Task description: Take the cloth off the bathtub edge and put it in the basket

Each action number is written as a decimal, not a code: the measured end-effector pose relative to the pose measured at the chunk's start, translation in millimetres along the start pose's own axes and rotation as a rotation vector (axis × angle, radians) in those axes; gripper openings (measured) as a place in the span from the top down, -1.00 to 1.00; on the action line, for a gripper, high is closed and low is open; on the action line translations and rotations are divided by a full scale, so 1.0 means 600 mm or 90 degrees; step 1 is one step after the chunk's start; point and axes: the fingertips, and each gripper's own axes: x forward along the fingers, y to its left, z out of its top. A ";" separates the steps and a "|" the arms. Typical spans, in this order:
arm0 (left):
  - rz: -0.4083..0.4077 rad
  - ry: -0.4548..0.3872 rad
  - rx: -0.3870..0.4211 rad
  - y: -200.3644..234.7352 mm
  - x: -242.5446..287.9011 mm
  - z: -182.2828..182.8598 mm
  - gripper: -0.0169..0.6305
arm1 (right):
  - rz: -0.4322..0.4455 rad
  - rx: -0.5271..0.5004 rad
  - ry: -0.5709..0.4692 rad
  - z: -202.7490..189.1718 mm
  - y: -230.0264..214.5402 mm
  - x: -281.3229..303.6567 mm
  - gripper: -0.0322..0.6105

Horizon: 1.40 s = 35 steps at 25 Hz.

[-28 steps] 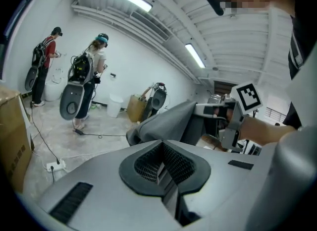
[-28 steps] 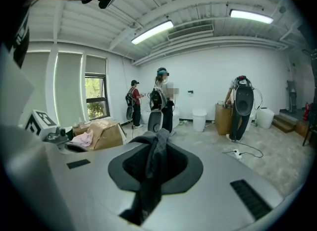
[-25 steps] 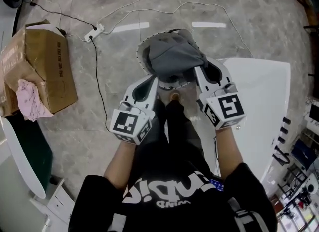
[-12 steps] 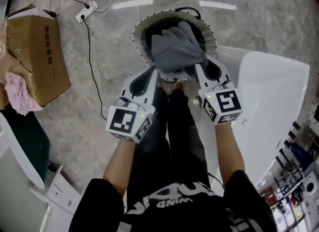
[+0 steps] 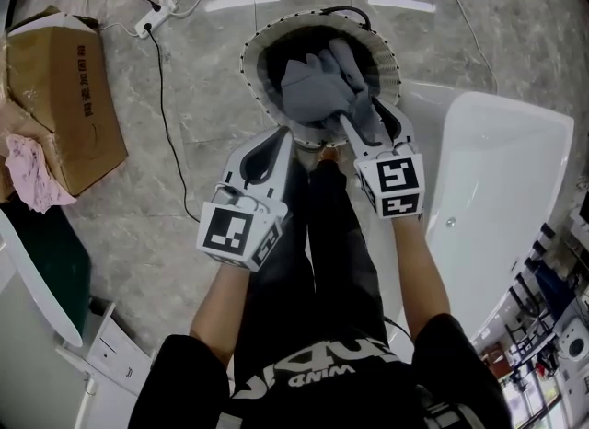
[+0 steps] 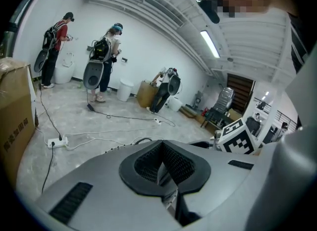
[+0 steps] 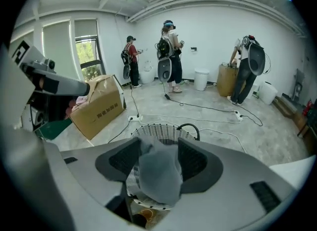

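The grey cloth (image 5: 317, 86) lies bunched inside the round white basket (image 5: 253, 50) on the floor. My right gripper (image 5: 368, 121) reaches over the basket's near rim, and its jaws are opening. In the right gripper view the cloth (image 7: 158, 175) hangs loosely between the spread pads, above the basket (image 7: 163, 128). Nothing presses on it there. My left gripper (image 5: 279, 139) hovers at the basket's near left rim; it is shut and empty, its pads meeting (image 6: 161, 150). The white bathtub (image 5: 497, 169) stands to the right.
A cardboard box (image 5: 64, 86) with a pink rag (image 5: 28, 174) sits at the left. A power strip (image 5: 152, 15) and cables run across the marble floor behind the basket. Several people (image 7: 168, 51) stand far back in the room.
My right gripper has moved left over the basket and its jaws have spread. The cloth has dropped lower into the basket. The left gripper has barely moved.
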 end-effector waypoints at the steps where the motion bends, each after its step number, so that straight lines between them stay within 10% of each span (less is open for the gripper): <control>1: -0.001 0.003 -0.002 -0.001 0.000 -0.004 0.91 | -0.004 0.002 0.003 -0.007 -0.002 0.001 0.16; 14: -0.022 0.009 0.003 -0.038 -0.044 0.052 0.91 | 0.026 0.049 -0.023 0.060 0.024 -0.095 0.13; 22: -0.052 -0.023 0.075 -0.138 -0.132 0.181 0.91 | 0.014 0.051 -0.157 0.205 0.058 -0.291 0.81; 35: -0.078 -0.124 0.138 -0.261 -0.267 0.327 0.91 | 0.000 0.073 -0.347 0.326 0.066 -0.529 0.86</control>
